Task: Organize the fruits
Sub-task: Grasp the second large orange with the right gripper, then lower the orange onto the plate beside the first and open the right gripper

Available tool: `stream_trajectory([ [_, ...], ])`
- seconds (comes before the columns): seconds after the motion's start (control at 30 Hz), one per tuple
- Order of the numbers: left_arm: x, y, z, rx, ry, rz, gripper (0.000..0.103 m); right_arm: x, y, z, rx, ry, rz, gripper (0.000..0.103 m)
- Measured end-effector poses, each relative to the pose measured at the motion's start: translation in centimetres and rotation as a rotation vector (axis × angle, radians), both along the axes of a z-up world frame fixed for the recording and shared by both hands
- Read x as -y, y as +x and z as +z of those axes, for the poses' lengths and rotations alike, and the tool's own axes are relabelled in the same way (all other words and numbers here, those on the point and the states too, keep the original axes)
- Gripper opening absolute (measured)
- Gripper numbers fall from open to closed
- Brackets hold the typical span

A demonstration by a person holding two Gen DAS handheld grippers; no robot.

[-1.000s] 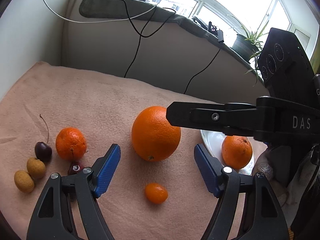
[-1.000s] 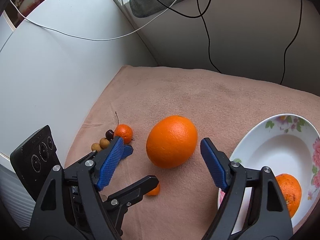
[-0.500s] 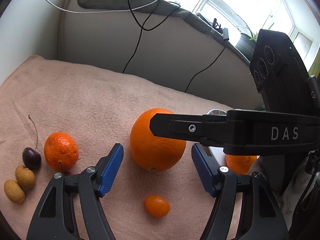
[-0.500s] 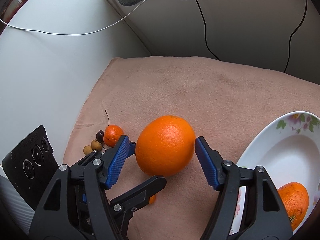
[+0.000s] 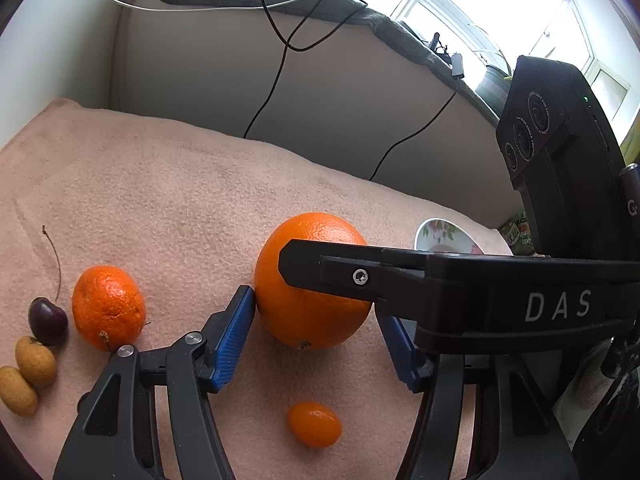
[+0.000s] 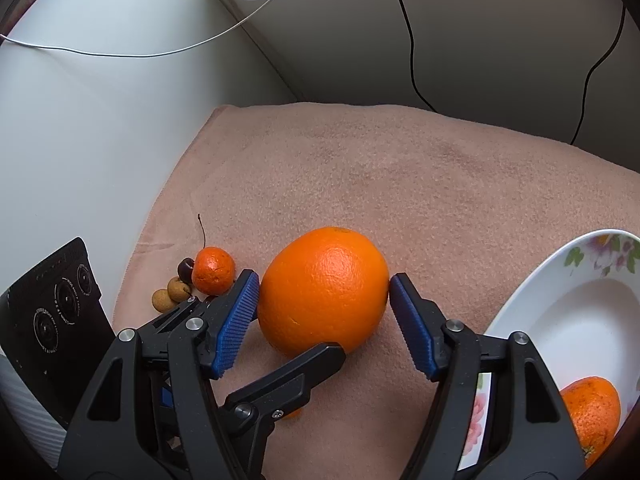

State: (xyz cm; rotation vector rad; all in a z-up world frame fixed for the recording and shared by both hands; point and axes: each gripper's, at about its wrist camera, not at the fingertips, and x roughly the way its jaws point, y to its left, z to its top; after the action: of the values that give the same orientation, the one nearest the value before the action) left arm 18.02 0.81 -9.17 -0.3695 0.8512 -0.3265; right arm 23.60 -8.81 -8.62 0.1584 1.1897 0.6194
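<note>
Since the job is sorting fruit, it looks to me like the big orange (image 6: 323, 290) is the one being gone for right now, probably headed to the flowered plate (image 6: 560, 304) off to the right, where a smaller orange (image 6: 590, 412) is already sitting. The right hand-held gripper (image 6: 323, 292) is straddling the big orange, blue pads on either side at about its widest part; the left pad looks like it's touching the peel, the right pad is touching or a hair off, can't say which. So it's spread wide to take the fat fruit and I'd say not properly clamping yet, with the orange sitting on the pink cloth covering the bench (image 6: 400, 184).

Meanwhile the left hand-held gripper (image 5: 316, 312) is crowding the same orange from the near side, fingers spread wide too, one pad right against the peel. Maybe it's steadying the thing so it isn't rolling.

Everything else is waiting on the cloth: a mandarin (image 5: 108, 308), a cherry (image 5: 47, 321), two little tan fruits (image 5: 35, 361) in a bunch at the left, and a kumquat (image 5: 315, 424) lying close under the left fingers.
</note>
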Motion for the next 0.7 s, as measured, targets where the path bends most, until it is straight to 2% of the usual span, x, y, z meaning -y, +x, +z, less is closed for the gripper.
stream_trajectory([
  [0.3,0.7,-0.3,0.6,0.03,0.034,0.003,0.061,0.9,-0.4,0.7,0.01,0.03,-0.015,0.07],
  [0.7,2.8,-0.3,2.9,0.096,0.057,-0.032,0.061,3.6,-1.0,3.8,0.068,0.05,-0.047,0.07],
])
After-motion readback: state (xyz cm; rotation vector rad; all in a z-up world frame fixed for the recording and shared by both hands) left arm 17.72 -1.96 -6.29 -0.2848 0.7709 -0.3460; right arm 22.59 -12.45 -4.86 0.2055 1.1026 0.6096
